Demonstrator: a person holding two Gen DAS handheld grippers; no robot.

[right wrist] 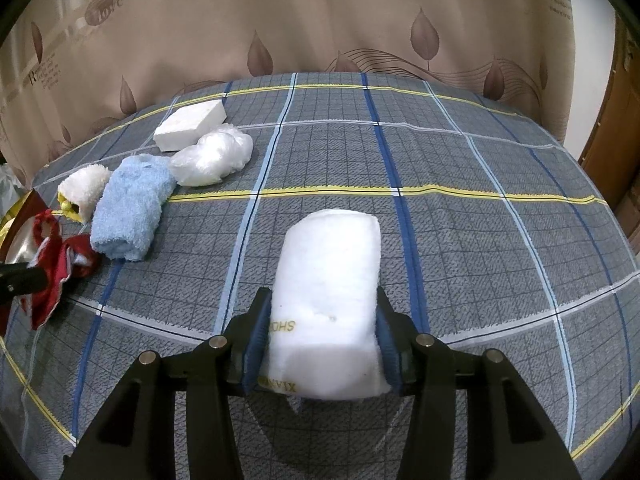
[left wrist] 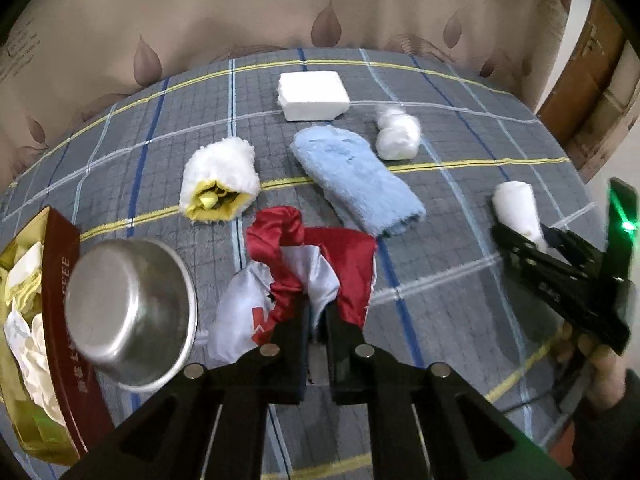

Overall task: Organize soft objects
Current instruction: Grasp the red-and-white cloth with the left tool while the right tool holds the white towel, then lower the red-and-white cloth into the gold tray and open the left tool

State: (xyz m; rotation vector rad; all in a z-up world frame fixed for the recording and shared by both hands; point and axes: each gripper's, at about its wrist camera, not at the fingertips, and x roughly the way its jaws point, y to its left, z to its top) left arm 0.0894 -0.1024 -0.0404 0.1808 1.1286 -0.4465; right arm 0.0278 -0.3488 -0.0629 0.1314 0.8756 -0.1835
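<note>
Gripping red-and-white cloth [left wrist: 304, 276] in clenched left gripper [left wrist: 318, 320] beside box [left wrist: 60, 280]; right gripper [right wrist: 320, 344] clasped white towel roll [right wrist: 328, 292] above bed [right wrist: 480, 220]. We judged best: lift clear, lower into box, release late.

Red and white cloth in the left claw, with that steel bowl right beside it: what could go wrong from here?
1. The left claw pinches only a bunched edge of the red and white cloth; the slick fabric may slip out.
2. Its hanging folds lie close to the tilted steel bowl leaning on the box, so a swing could knock it.
3. The right claw holds the rolled white towel by one end; it could droop.
</note>
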